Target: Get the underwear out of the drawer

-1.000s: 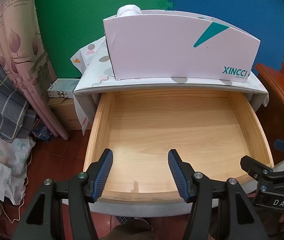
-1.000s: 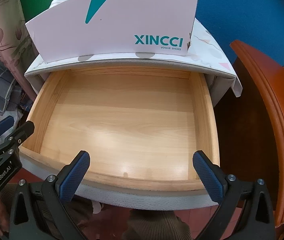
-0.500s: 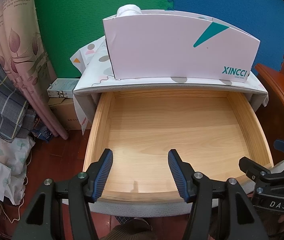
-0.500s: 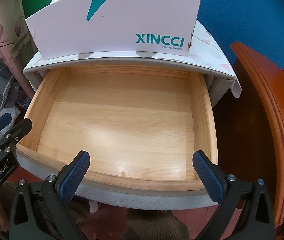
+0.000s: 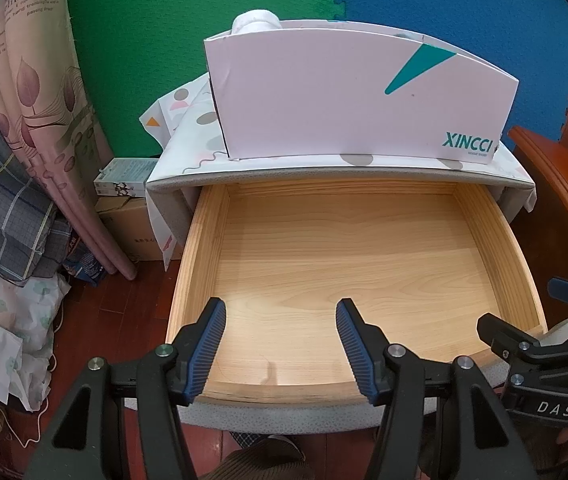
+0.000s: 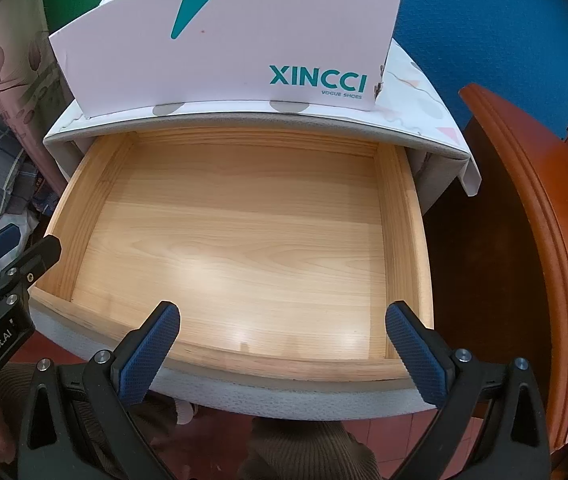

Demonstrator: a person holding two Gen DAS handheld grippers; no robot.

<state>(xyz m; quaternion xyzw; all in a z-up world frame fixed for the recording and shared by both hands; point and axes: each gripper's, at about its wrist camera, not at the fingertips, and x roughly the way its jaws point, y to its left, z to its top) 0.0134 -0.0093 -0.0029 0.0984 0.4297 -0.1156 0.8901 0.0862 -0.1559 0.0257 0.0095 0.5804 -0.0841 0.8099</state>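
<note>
The drawer is pulled out toward the cameras from under a grey nightstand, and its pale wood floor shows bare from wall to wall in both views; its long axis runs side to side, with the curved front rail nearest the grippers. No underwear can be made out inside it. On the stand's patterned cover sits a white shoebox printed XINCCI, its long side parallel to the drawer front, and a white rolled cloth pokes above the box's far left corner; whether that is the underwear cannot be told. The left gripper hangs over the drawer's near left part, pointing down and forward, its blue pads parted to about half their reach with only wood showing between them. The right gripper sits over the front rail, tilted more steeply down, its jaws spread wide and holding nothing. Each gripper shows at the edge of the other's view, the two side by side and apart. A reddish wooden furniture edge stands to the right of the stand, and curtains and bundled fabric crowd the floor at left. A brown sleeve shows at the bottom of the right view.
</note>
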